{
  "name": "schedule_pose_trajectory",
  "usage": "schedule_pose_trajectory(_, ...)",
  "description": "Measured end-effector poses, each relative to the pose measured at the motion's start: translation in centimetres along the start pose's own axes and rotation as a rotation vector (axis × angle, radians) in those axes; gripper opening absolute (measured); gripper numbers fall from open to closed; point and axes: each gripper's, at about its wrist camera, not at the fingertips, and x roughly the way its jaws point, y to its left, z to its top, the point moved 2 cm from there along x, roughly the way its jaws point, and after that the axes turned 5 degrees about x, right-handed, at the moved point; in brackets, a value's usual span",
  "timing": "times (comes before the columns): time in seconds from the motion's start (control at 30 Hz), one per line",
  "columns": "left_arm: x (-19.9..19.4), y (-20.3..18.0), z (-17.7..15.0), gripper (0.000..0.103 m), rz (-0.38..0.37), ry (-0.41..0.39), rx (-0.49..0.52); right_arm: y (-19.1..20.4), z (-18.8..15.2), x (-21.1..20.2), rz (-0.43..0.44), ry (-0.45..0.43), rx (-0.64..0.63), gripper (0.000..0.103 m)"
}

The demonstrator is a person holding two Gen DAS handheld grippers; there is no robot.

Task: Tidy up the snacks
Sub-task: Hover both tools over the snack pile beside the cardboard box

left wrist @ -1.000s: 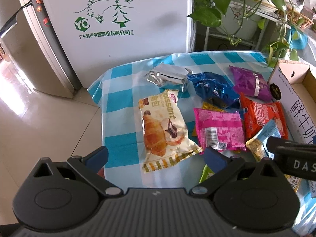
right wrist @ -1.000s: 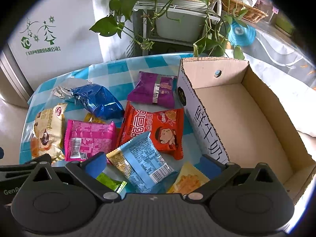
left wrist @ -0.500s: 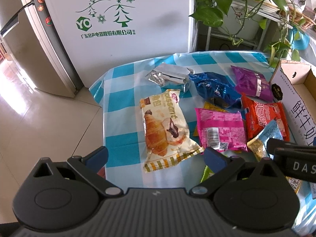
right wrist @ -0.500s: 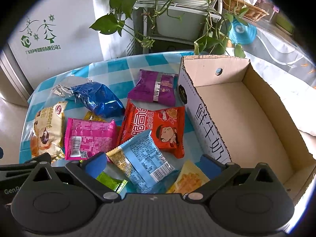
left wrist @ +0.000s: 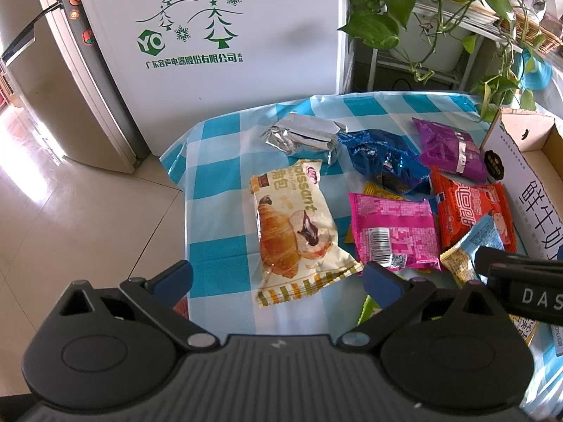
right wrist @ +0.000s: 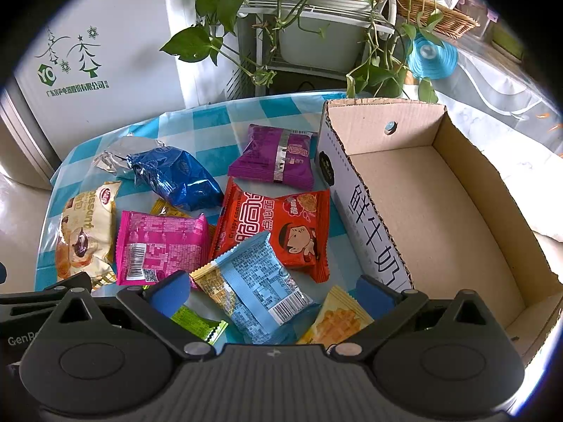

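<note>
Hovering over the near edge of the checkered tablecloth [left wrist: 225, 232], left gripper [left wrist: 276, 276] with both blue fingertips spread wide, holding nothing; croissant packet [left wrist: 295, 232] lying flat just ahead, between the fingertips in the left wrist view. Right gripper [right wrist: 272, 290] also gaping wide and gripping nothing, hanging above the light blue packet [right wrist: 257, 281] (printed back side facing up), itself resting partly on the red packet [right wrist: 281, 225]. Lying close together on the cloth: pink packet [right wrist: 160, 246], dark blue packet [right wrist: 176, 179], silver packet [left wrist: 302, 137], purple packet [right wrist: 278, 156], a green one [right wrist: 198, 323] and a yellow one [right wrist: 336, 320] near the right fingers. Standing at the right of the snacks, cardboard box [right wrist: 440, 218], open on top, no packet showing inside. Trailing behind the table, a leafy plant [right wrist: 281, 28].
</note>
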Motion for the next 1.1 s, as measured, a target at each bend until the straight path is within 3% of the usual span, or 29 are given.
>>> schedule_pose_trajectory(0.8,-0.2,-0.1,-0.1,0.101,0.002,-0.002,-0.013,-0.1,-0.1,0.0,0.027,0.003,-0.004,0.103)
schedule_pose_trajectory(1.1,-0.3,-0.7,-0.3,0.102,-0.053,-0.007,-0.009,-1.0,-0.2,-0.1,0.088,0.011,-0.007,0.103)
